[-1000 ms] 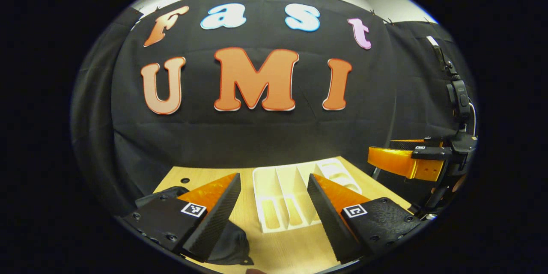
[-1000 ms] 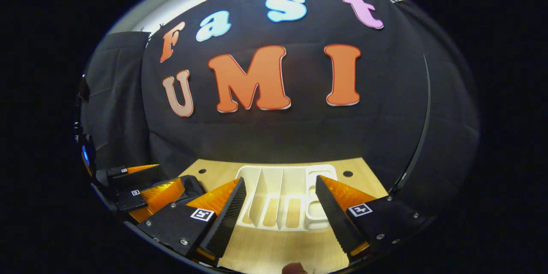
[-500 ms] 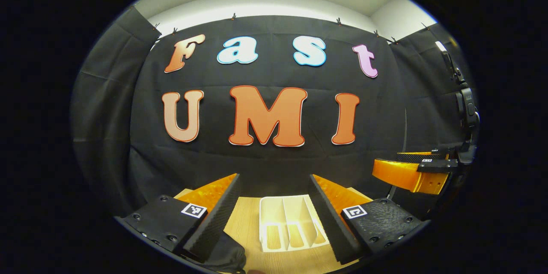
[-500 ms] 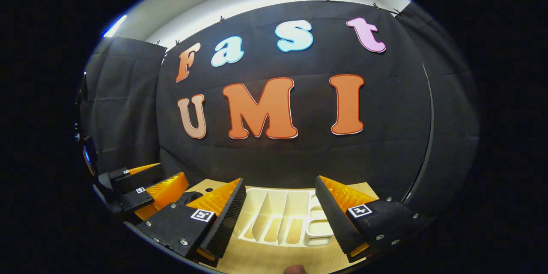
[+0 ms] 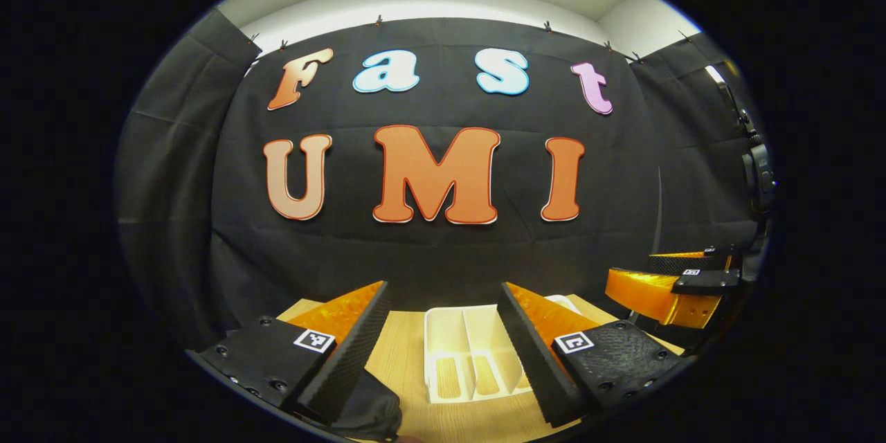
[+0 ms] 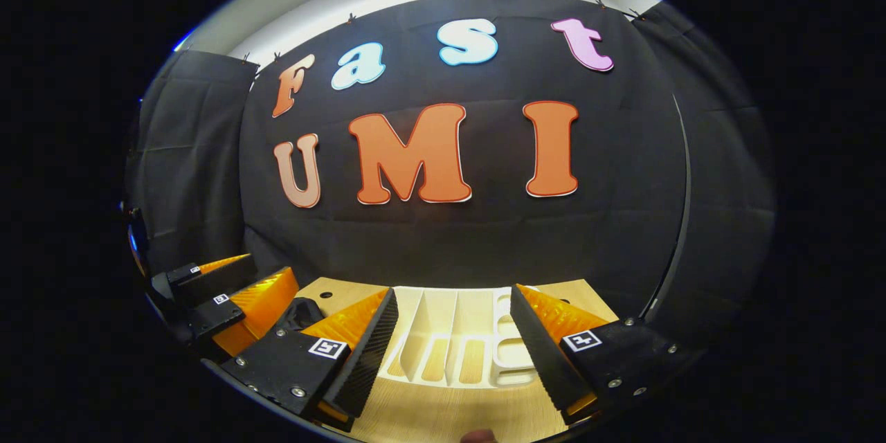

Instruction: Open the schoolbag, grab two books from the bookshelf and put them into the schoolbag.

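Wood bench [image 5: 405,367]: light grain, carries a white bookshelf and a dark schoolbag; two round holes show near its far edge in the right gripper view.
Bookshelf [image 6: 453,339]: white plastic rack with upright dividers, standing mid-bench close to the black cloth wall. Its slots look bare; no books visible in either view.
Schoolbag [image 5: 370,408]: black fabric, low at the near left of the bench, partly under the left gripper's left finger. Whether it is zipped or open, cannot tell; judged that the books may already be inside, unconfirmed.
Left gripper [image 5: 443,353]: fingers spread wide, holding nothing, raised above the bench and aimed toward the bookshelf.
Right gripper [image 6: 453,356]: fingers likewise wide apart and bare, lifted, framing the bookshelf between them.
Other gripper seen: in the left gripper view the right one sits at far right [image 5: 664,284]; in the right gripper view the left one sits at far left [image 6: 235,297], near the schoolbag.
Why held so: judged a neutral hover, both tools off the objects, well apart from each other.
Open room: bare bench in front of the bookshelf; cloth wall close behind it limits forward reach; bench's right edge lies near the rack.
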Tool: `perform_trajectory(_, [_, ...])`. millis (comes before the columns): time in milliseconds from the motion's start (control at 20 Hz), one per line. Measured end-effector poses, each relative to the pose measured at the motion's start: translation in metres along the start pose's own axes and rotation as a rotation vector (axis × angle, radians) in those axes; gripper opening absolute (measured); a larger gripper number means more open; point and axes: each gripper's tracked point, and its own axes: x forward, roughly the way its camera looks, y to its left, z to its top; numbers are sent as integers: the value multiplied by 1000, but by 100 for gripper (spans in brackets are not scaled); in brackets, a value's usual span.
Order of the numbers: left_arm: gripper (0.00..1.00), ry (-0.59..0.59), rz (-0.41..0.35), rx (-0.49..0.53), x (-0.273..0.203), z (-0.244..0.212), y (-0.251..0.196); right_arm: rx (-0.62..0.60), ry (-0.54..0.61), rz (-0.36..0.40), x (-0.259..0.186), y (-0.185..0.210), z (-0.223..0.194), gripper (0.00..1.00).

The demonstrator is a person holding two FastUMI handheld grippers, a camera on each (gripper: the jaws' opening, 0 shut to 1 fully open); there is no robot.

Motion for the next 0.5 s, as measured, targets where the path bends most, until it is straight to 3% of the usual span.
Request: perform_trajectory(500, [100,-3,-25,-4,14,-9,21,15,56,-45,10,19,-20,97])
